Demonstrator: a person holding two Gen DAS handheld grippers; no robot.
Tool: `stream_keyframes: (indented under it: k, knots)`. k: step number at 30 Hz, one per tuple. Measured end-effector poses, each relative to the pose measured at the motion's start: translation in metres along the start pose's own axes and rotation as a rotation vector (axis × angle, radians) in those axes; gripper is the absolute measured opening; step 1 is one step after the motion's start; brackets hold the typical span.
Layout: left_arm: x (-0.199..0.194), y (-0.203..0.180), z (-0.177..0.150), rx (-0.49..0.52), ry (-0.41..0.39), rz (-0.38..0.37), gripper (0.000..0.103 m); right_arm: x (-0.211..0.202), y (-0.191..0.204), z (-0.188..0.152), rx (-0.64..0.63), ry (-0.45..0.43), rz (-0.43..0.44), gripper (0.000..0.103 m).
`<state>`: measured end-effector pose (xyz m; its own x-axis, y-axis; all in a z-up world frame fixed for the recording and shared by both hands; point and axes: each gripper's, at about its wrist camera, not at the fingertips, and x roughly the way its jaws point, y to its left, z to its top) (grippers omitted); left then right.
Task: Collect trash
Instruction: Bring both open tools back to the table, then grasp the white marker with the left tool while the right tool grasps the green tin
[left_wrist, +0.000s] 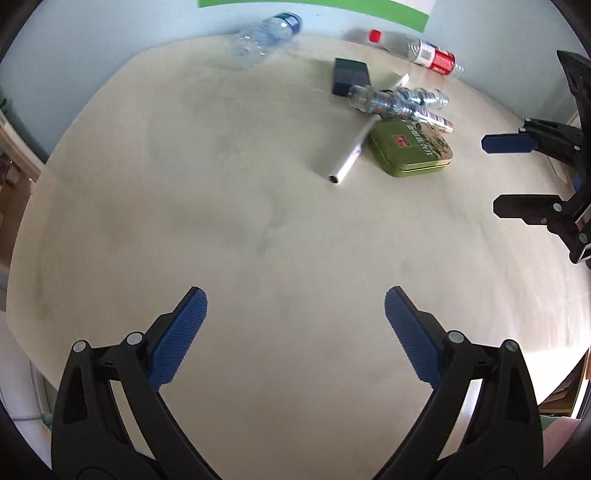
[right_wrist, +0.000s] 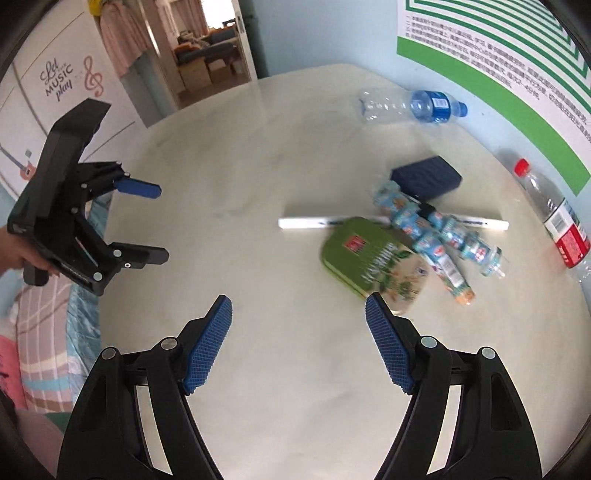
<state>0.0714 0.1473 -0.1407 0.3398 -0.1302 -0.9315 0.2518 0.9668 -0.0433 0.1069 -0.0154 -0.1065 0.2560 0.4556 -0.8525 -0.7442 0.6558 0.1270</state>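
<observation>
A: Counts, quick. What's on the tabletop (left_wrist: 221, 221)?

B: I count three plastic bottles. A blue-label bottle (left_wrist: 267, 35), a red-cap bottle (left_wrist: 413, 48) with a red label, and a crushed patterned bottle (left_wrist: 397, 99) in the middle pile. All three lie on their sides.

A: Rest of the pile?

B: One green tin (left_wrist: 412, 147), one dark blue box (left_wrist: 349, 75), one white tube (left_wrist: 364, 138), plus one patterned wrapper stick (right_wrist: 448, 271) beside the crushed bottle. The tube runs under the crushed bottle; the tin lies just beside it, whether touching I can't tell.

A: Axes?

B: In my right wrist view the blue-label bottle (right_wrist: 412, 105) lies along the far wall, blue cap pointing right, clear base left. The red-cap bottle (right_wrist: 550, 214) sits at the far right by the wall, cap pointing away from me, base toward the tabletop edge. The crushed patterned bottle (right_wrist: 439, 229) lies diagonally, open neck toward lower right. The white tube (right_wrist: 306, 222) lies left-right across that view, crossing behind the tin (right_wrist: 365, 258).

A: Tools?

B: My left tool (left_wrist: 295, 325) is spread wide, nothing between the blue pads, hanging over bare tabletop well apart from the pile. My right tool (right_wrist: 299, 328) is wide too, empty, with the near corner of the tin just beside its right-hand fingertip. Each shows in the other's camera, both gaping.

A: Background?

B: One green-striped poster (right_wrist: 517, 55) on the wall, and a doorway (right_wrist: 207, 40).
</observation>
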Motion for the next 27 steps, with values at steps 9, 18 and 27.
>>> stream_keyframes:
  k: [9, 18, 27]
  knots:
    - [0.059, -0.029, 0.051, 0.058, 0.104, -0.005, 0.083, 0.034, -0.049, -0.008, -0.154, 0.044, 0.060, 0.075]
    - [0.077, -0.029, 0.089, 0.115, 0.106, 0.012, 0.071, 0.059, -0.041, 0.016, -0.375, 0.036, 0.048, 0.076]
    - [0.076, -0.045, 0.101, 0.180, 0.059, -0.064, 0.026, 0.079, -0.059, 0.018, -0.344, 0.100, 0.091, 0.071]
